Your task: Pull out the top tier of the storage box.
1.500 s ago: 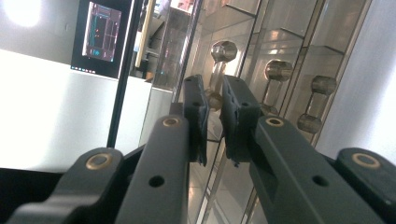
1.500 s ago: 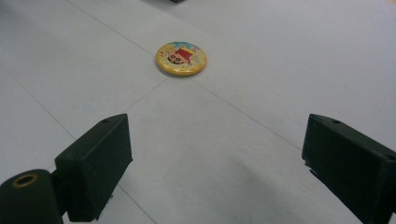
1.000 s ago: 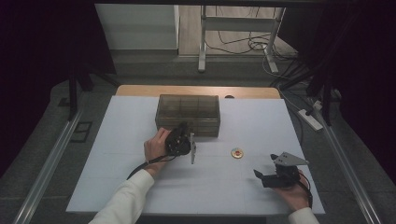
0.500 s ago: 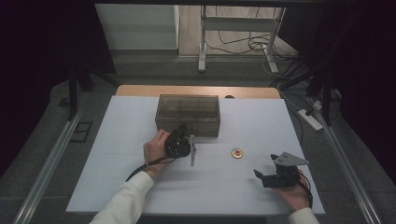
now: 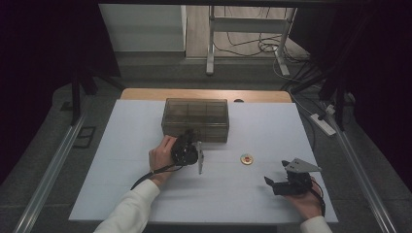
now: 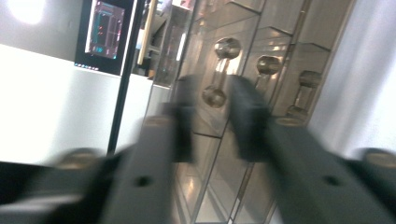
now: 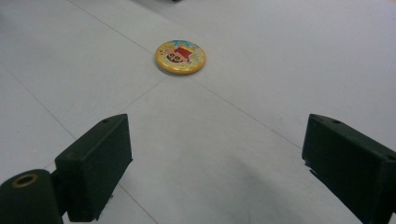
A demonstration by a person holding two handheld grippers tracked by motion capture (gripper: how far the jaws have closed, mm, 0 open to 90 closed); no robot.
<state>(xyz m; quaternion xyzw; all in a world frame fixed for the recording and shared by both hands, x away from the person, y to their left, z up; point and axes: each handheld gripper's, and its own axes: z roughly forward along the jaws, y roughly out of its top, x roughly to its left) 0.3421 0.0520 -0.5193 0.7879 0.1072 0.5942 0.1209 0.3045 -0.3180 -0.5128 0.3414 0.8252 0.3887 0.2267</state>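
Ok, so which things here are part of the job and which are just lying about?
In the job:
- clear drawer box, with the left claw at a drawer handle
- round yellow badge ahead of the open right claw

Lying about:
- power strip on the floor
- cables behind the table

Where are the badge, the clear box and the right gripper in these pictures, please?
badge (image 7: 180, 56): right gripper view, on its printed face.
clear box (image 5: 196, 116): high view, on its lid.
right gripper (image 5: 270, 183): high view, at the tips of its open black jaws.
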